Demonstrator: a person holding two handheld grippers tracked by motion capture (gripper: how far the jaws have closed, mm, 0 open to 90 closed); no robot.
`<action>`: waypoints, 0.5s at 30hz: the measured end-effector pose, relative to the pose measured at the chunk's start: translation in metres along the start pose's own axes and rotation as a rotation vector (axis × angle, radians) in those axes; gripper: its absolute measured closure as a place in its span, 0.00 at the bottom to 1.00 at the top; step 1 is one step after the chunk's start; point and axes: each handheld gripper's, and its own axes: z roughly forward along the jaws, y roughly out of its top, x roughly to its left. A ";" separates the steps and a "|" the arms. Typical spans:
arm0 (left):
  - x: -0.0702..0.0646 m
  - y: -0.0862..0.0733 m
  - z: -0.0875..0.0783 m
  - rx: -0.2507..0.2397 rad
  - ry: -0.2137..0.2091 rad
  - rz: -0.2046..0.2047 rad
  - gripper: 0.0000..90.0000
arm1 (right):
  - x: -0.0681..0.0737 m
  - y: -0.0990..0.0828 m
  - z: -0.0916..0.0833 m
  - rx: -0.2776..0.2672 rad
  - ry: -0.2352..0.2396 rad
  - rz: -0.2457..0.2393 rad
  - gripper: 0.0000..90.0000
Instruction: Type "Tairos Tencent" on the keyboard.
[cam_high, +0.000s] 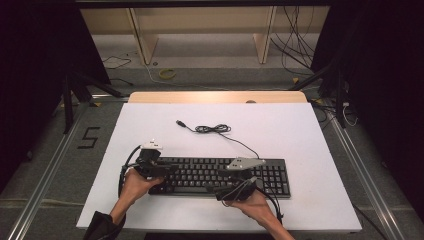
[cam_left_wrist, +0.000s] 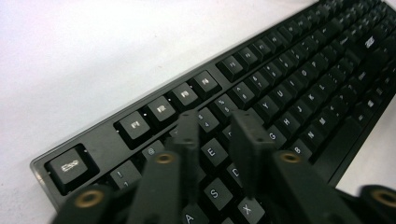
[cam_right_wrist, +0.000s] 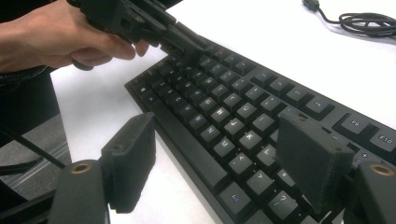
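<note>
With its 2 jaws nearly together, the left gripper (cam_left_wrist: 217, 135) hovers over the keyboard (cam_high: 220, 175) just beneath it, while the right gripper (cam_right_wrist: 219, 163) gapes wide astride the near edge, so a careless dip could, I think, mash keys.

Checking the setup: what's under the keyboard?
The keyboard lies flat on the white table. Whatever is directly beneath it is covered; its cable trails away behind.
</note>
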 end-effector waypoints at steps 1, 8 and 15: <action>0.000 0.000 0.001 0.003 0.000 0.009 0.87 | 0.000 0.000 0.000 -0.001 0.000 0.000 0.33; -0.003 0.001 0.006 0.025 0.003 0.030 0.99 | 0.000 0.000 0.000 0.002 0.000 -0.002 0.33; -0.003 0.001 0.010 0.046 0.007 0.033 0.99 | 0.000 0.000 0.000 0.001 0.001 -0.002 0.33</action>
